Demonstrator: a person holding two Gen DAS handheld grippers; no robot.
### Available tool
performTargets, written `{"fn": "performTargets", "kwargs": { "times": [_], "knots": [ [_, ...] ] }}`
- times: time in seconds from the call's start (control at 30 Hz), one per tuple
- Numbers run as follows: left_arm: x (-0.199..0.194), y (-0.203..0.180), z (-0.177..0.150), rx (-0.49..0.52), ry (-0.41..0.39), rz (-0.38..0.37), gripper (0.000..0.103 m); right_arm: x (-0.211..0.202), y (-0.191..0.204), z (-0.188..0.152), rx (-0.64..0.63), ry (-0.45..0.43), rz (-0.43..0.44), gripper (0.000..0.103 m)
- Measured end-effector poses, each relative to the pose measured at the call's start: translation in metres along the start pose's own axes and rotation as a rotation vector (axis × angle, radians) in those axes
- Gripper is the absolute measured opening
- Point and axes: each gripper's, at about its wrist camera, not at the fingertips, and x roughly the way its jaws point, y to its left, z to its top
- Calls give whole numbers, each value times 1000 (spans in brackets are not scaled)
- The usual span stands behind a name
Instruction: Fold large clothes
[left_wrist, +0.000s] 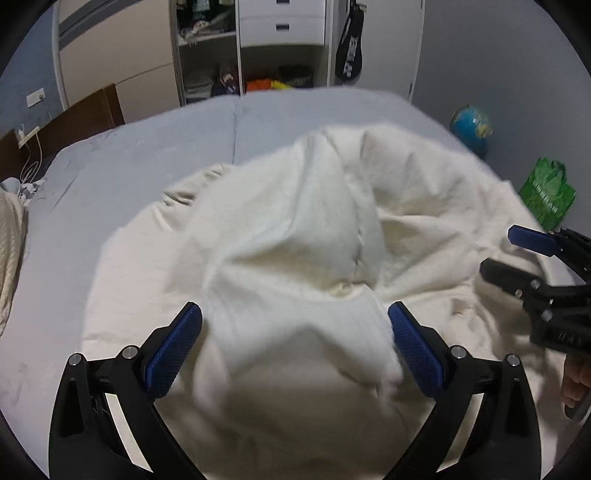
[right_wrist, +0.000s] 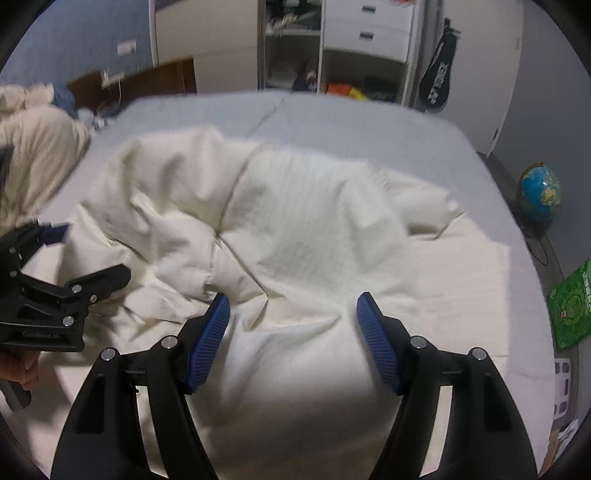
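A large cream-white cloth (left_wrist: 295, 236) lies rumpled in a heap on the grey bed (left_wrist: 147, 147). It also shows in the right wrist view (right_wrist: 314, 229). My left gripper (left_wrist: 295, 317) is open, with a raised fold of the cloth between its blue pads, not pinched. My right gripper (right_wrist: 293, 308) is open over another bunched part of the cloth. The right gripper also shows at the right edge of the left wrist view (left_wrist: 496, 251), open. The left gripper shows at the left edge of the right wrist view (right_wrist: 92, 251), open.
A beige knitted blanket (right_wrist: 37, 147) lies at the bed's left. A white wardrobe with shelves (left_wrist: 258, 44) stands behind the bed. A globe (right_wrist: 539, 192) and a green bag (left_wrist: 548, 195) sit on the floor at the right. A racket bag (right_wrist: 437, 85) hangs on the wall.
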Motion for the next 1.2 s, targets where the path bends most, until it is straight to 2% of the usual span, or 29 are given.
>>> {"fn": "performTargets", "kwargs": {
  "times": [0.13, 0.23, 0.33, 0.43, 0.47, 0.63, 0.7, 0.8, 0.97, 1.1, 1.2],
  "knots": [
    [-31, -8, -13, 10, -28, -26, 96, -32, -4, -11, 32, -46, 24, 69],
    [-39, -18, -26, 29, -17, -35, 96, -43, 4, -26, 17, -41, 46, 70],
    [-29, -23, -40, 52, 43, -8, 97, -34, 11, -43, -8, 18, 39, 71],
    [-1, -20, -56, 46, 159, 12, 98, -18, 16, -55, -47, 68, 7, 71],
    [4, -18, -58, 30, 175, 2, 98, -17, 17, -56, -56, 71, 2, 71],
    [-18, -10, -59, -36, 123, -48, 96, -42, 12, -51, -25, 46, 25, 72],
    [-33, -6, -62, -40, 102, -68, 96, -57, 7, -56, -2, 34, 37, 77],
    [-54, -1, -68, -36, 78, -83, 97, -79, -9, -71, 28, 35, 43, 79],
    [-78, 12, -83, -26, 76, -53, 97, -108, -31, -105, 54, 70, 20, 79],
    [-99, 27, -97, -18, 95, -60, 97, -127, -48, -128, 94, 97, -7, 79],
    [-113, 35, -109, -29, 123, -66, 97, -141, -58, -137, 139, 115, 5, 79]
  ]
}}
